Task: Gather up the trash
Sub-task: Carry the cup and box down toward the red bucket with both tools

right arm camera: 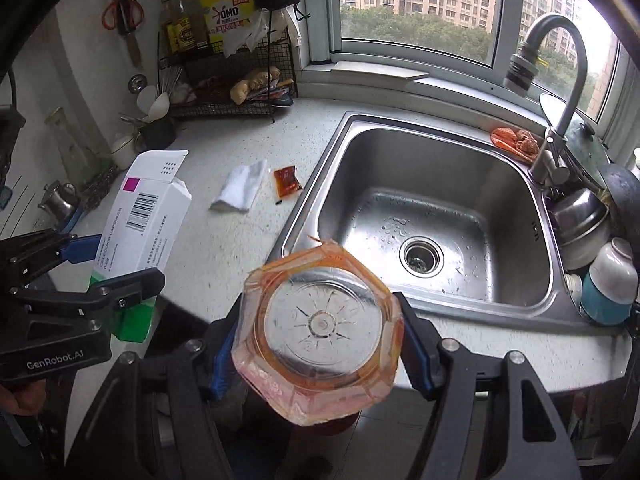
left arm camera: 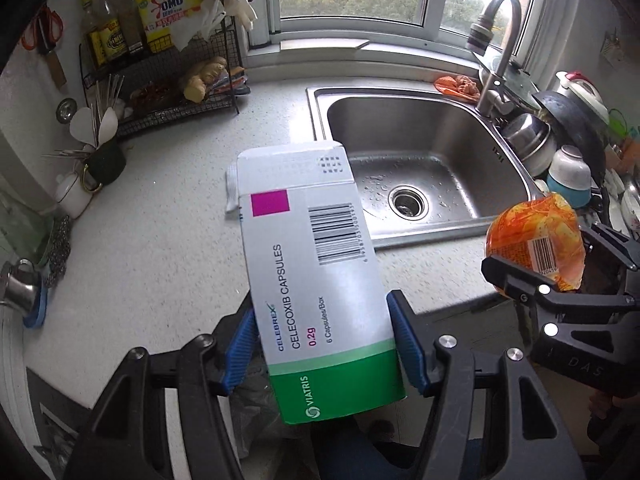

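Clamped in our left gripper (left arm camera: pixel 324 344), the capsule box (left arm camera: pixel 316 280) hangs off the worktop's (left arm camera: pixel 168 240) front edge; our right gripper (right arm camera: pixel 320 344) pinches the orange jar (right arm camera: pixel 320 328), which could slip.

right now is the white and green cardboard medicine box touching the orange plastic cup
Apart. The right wrist view shows the medicine box left of the orange cup, with bare counter between them.
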Demonstrator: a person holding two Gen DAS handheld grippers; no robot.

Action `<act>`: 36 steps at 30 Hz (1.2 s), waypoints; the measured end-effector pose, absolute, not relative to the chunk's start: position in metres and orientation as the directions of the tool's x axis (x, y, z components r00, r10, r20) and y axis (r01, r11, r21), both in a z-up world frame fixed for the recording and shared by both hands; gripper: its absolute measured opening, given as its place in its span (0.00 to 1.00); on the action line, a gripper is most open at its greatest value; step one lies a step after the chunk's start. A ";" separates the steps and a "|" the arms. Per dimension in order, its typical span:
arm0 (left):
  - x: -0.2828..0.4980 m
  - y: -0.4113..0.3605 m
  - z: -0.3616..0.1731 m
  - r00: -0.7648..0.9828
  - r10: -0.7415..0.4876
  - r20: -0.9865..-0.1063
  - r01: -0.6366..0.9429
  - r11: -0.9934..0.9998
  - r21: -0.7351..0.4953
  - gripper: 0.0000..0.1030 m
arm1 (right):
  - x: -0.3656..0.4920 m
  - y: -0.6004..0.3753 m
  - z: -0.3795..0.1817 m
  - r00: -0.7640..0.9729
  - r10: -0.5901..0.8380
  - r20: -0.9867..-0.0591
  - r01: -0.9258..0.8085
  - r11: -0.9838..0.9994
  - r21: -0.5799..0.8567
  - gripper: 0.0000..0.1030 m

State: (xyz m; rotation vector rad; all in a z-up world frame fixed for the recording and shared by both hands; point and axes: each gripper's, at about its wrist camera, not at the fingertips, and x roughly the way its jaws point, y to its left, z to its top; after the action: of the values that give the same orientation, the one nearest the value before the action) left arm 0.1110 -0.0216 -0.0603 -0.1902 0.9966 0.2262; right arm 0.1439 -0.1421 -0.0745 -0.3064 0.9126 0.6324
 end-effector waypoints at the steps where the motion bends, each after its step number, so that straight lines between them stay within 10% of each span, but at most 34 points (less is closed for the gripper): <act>1: 0.104 -0.031 -0.059 0.526 0.097 -0.845 -0.269 0.961 -0.057 0.58 | 0.136 -0.152 -0.075 0.449 0.379 -0.809 -0.628 0.778 0.016 0.63; 16: 0.054 -0.109 -0.130 0.394 0.002 -0.919 -0.228 0.969 -0.096 0.58 | 0.079 -0.224 -0.131 0.389 0.352 -0.851 -0.576 0.814 0.074 0.63; 36: 0.112 -0.117 -0.423 0.212 -0.147 -0.966 -0.189 0.964 -0.188 0.58 | 0.130 -0.219 -0.387 0.272 0.277 -0.921 -0.507 0.855 0.107 0.63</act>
State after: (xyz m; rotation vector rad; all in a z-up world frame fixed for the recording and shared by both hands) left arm 0.1119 -0.1166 -0.4233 -0.2906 1.3628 0.0303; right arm 0.1301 -0.2194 -0.3871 -0.2252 1.1833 0.5338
